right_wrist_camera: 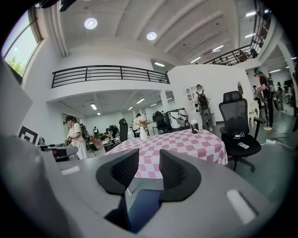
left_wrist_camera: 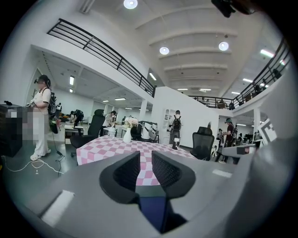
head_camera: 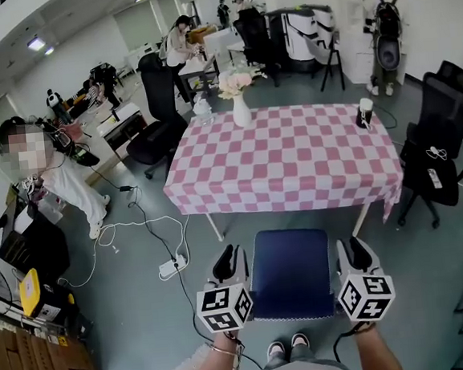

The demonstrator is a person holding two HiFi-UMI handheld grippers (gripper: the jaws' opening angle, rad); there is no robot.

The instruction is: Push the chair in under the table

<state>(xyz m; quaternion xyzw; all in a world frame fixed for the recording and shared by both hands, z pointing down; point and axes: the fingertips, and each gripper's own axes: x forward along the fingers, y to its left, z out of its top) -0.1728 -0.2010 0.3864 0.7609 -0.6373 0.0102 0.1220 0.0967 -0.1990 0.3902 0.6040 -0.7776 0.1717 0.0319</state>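
This is an open-plan office or lab hall. Ahead of the left gripper and the right gripper stand black mesh swivel office chairs and cluttered white work desks. Left of the left gripper, a white power strip and loose cables lie on the grey floor. High above runs a black-railed mezzanine balcony under round recessed ceiling lights.

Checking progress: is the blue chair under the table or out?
Out. The chair shows its whole blue seat in front of the near edge of the table.
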